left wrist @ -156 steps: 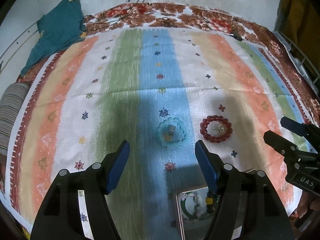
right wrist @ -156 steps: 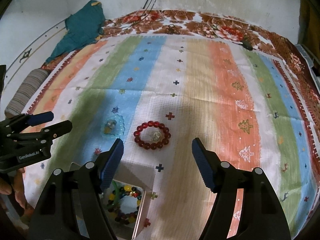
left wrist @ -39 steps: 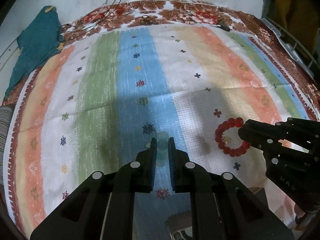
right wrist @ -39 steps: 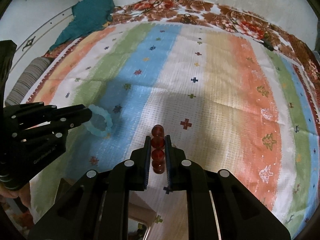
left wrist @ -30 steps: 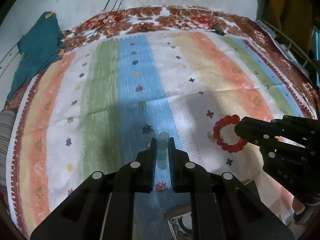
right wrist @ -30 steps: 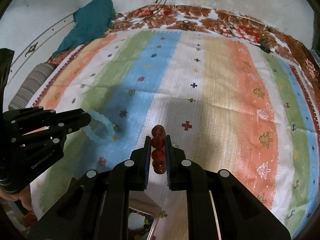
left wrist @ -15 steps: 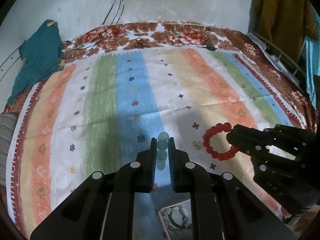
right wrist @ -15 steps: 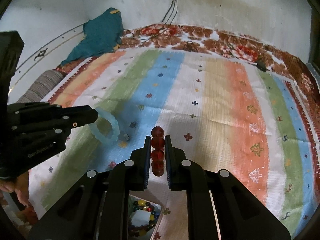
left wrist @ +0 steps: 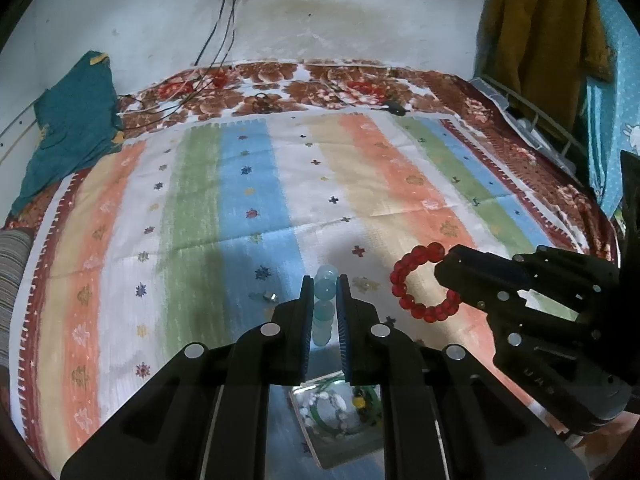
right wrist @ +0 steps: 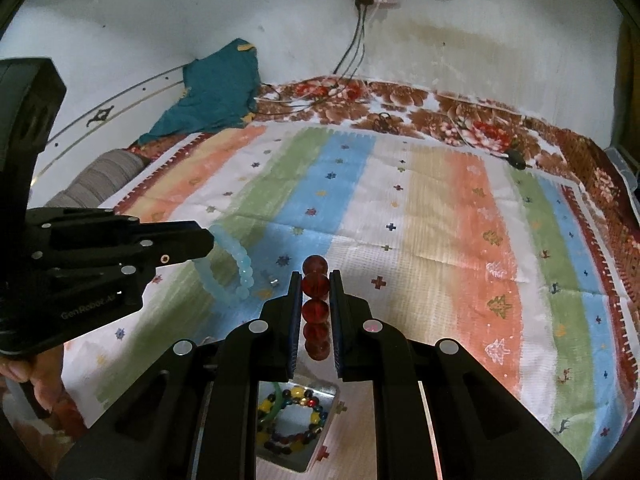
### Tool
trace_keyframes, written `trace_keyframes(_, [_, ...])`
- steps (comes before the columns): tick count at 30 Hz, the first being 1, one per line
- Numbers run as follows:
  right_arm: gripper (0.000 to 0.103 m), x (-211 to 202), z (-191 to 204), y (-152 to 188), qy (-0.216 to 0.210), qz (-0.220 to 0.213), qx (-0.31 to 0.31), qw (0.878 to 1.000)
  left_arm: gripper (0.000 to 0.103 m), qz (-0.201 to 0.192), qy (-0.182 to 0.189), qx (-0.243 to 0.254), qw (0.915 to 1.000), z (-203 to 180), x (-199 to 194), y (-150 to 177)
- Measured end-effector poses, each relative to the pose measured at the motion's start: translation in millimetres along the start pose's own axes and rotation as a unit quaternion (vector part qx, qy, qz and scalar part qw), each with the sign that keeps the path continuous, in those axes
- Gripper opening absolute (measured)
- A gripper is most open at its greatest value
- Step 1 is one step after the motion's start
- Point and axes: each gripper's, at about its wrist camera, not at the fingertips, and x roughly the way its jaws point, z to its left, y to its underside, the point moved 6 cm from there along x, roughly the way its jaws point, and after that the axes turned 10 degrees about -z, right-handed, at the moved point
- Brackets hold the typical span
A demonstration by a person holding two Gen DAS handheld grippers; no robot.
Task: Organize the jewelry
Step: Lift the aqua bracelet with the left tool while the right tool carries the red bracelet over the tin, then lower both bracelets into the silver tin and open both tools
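Observation:
My left gripper (left wrist: 325, 284) is shut on a pale blue bead bracelet (left wrist: 325, 304) and holds it above the striped bedspread (left wrist: 260, 184). From the right wrist view the blue bracelet (right wrist: 234, 266) hangs from that gripper (right wrist: 204, 240). My right gripper (right wrist: 315, 280) is shut on a red bead bracelet (right wrist: 315, 312), also lifted. In the left wrist view the red bracelet (left wrist: 420, 284) hangs from the right gripper (left wrist: 444, 268). An open metal box (right wrist: 304, 456) with several bead bracelets sits below both grippers, also in the left wrist view (left wrist: 340, 450).
Two small metal pieces lie on the spread, one (left wrist: 272, 297) by the blue stripe and one (left wrist: 362, 284) to its right. A teal cloth (left wrist: 68, 128) lies at the far left. Cables (left wrist: 224, 40) hang from a wall socket. A striped bolster (right wrist: 96, 182) lies at the left edge.
Both grippers, each with its bracelet, have risen higher above the spread and tilted up, so more wall shows. The box has come further into view beneath them.

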Motion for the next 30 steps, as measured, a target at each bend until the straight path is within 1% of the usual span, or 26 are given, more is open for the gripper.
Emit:
trace_keyframes(10, [0.014, -23.3, 5.7, 6.7, -0.006, -0.011, 0.001, 1.000, 0.011, -0.018, 0.020, -0.003, 0.9996, -11.7, -29.5, 8.1])
trace_keyframes(30, [0.014, -49.1, 18.2, 29.9, -0.018, -0.005, 0.000, 1.000, 0.011, -0.018, 0.019, -0.007, 0.9996, -11.4, -49.3, 28.9])
